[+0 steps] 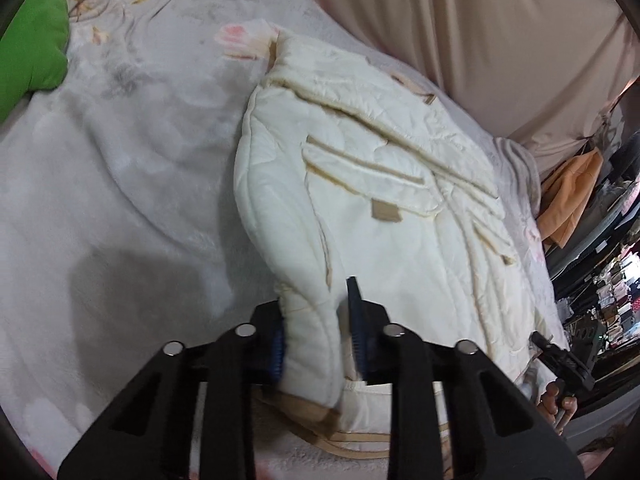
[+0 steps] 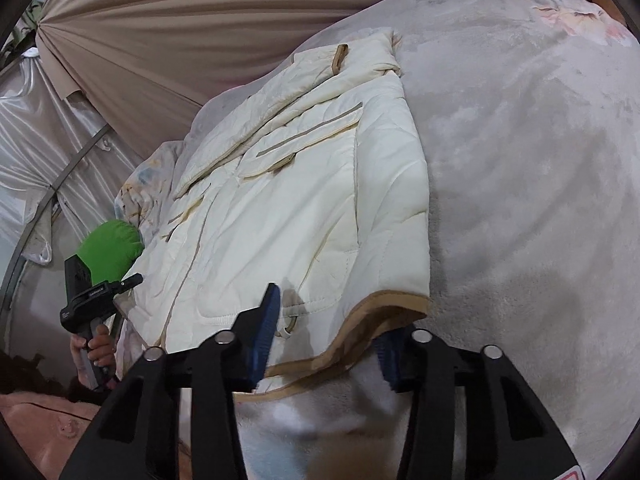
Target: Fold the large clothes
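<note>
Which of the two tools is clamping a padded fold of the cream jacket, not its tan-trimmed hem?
The left tool: a thick quilted fold of the cream jacket sits between its pads. The right tool straddles the tan hem corner.

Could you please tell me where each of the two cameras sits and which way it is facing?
Left wrist: sits on the left tongs, looking down along them at the cream quilted jacket on the pale plush blanket; pads grip the jacket's sleeve.
Right wrist: sits on the right tongs, facing the jacket's tan-trimmed hem.
Shared: jacket, blanket, green cushion; each shows the other hand.
</note>
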### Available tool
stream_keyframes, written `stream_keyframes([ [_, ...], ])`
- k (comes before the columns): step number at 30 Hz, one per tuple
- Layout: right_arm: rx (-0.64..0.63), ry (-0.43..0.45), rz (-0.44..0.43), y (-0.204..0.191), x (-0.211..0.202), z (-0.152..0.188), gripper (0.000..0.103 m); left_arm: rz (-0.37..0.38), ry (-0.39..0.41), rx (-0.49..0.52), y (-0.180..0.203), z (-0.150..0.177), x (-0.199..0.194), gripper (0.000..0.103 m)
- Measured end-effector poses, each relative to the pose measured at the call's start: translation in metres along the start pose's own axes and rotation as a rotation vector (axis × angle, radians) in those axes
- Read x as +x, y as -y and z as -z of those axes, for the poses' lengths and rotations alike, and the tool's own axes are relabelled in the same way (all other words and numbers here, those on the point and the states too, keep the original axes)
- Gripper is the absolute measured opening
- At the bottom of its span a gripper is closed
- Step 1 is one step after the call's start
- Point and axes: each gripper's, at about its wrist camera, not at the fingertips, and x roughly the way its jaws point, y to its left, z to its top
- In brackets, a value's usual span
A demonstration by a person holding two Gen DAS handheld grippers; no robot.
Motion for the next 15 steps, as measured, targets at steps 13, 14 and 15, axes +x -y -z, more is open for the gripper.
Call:
stream_keyframes([
  [13,-0.112,0.270,-0.006,-0.049,-0.053,-0.043,0.009,0.145,0.240,0.102,0.056,-0.055,-0.073,0.012],
  [14,-0.120,0.297,0.001,-0.053,-0.059,-0.050,0.009,0.152,0.256,0.110,0.060,-0.063,-0.078,0.012],
  [15,-0.122,0.317,0.003,-0.056,-0.062,-0.056,0.009,0.157,0.271,0.113,0.062,-0.067,-0.080,0.012],
])
